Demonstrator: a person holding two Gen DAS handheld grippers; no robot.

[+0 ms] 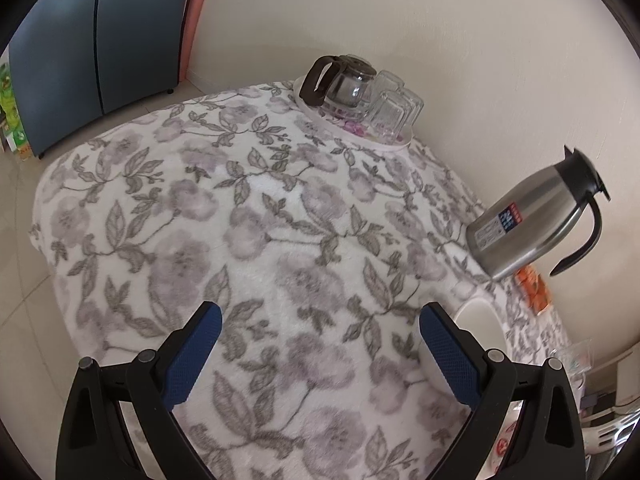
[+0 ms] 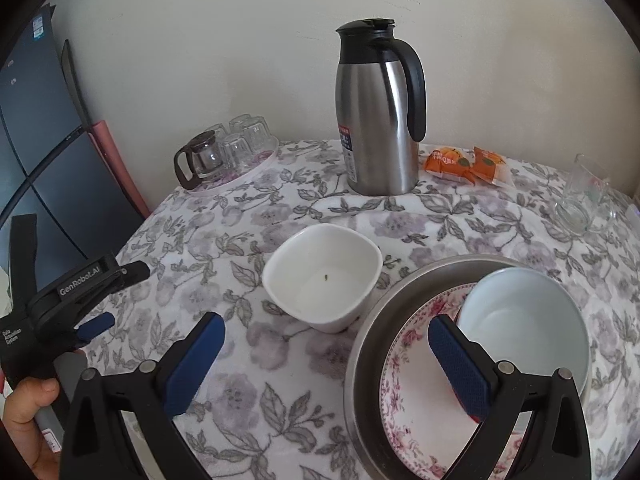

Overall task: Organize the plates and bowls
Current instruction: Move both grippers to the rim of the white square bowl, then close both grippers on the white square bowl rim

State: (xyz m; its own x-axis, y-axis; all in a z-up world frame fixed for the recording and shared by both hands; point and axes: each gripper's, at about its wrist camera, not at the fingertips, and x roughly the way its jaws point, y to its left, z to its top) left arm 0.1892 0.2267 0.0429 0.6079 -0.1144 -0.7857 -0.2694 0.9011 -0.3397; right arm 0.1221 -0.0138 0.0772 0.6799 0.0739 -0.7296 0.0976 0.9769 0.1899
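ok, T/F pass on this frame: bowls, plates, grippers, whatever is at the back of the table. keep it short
1. The right gripper is open and holds nothing. True.
2. The square white bowl sits inside the metal tray. False: it stands on the tablecloth to the tray's left.
3. The round white bowl rests on the floral plate, which lies in the tray. True.
4. The steel thermos lies on its side. False: it stands upright by the wall.
5. The left gripper is shut on a plate. False: its jaws are apart, over bare cloth.
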